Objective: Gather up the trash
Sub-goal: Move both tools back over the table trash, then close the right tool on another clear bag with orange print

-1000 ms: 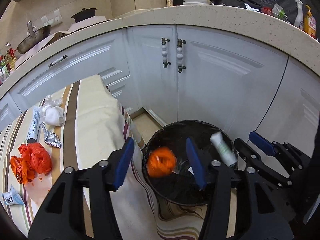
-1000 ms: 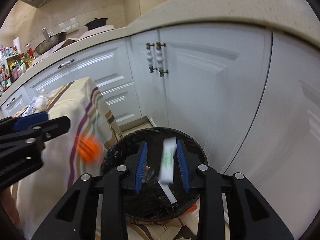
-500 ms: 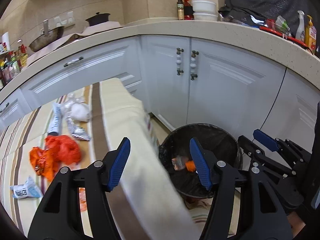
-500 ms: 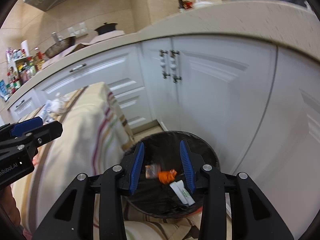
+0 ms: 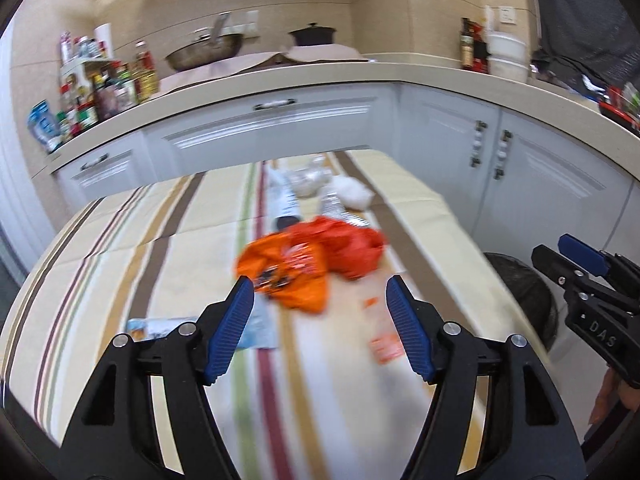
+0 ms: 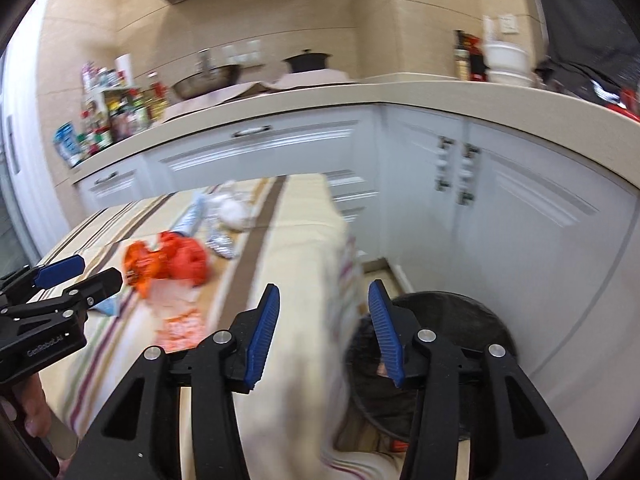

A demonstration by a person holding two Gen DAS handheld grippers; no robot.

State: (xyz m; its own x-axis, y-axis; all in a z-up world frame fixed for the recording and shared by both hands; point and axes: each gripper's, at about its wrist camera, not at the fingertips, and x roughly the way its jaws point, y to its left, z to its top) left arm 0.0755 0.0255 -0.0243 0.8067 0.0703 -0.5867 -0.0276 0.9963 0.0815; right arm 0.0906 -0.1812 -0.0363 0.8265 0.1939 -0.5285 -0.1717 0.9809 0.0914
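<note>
Both tools, left [image 5: 320,316] and right [image 6: 324,328], are being held wide and empty, while one orange bag [image 5: 316,264] is lying on the striped counter [image 5: 120,264] beside one black bin [image 6: 452,344].

My left wrist view looks down along the striped table [image 5: 160,248] toward the cabinets; my right looks past its edge into the bin [image 6: 460,320]. Both, though blurred, share the orange wrapper [image 5: 316,256].

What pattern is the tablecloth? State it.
Cream tablecloth with lengthwise brown, maroon and green stripes; clearest in the left wrist view.
</note>
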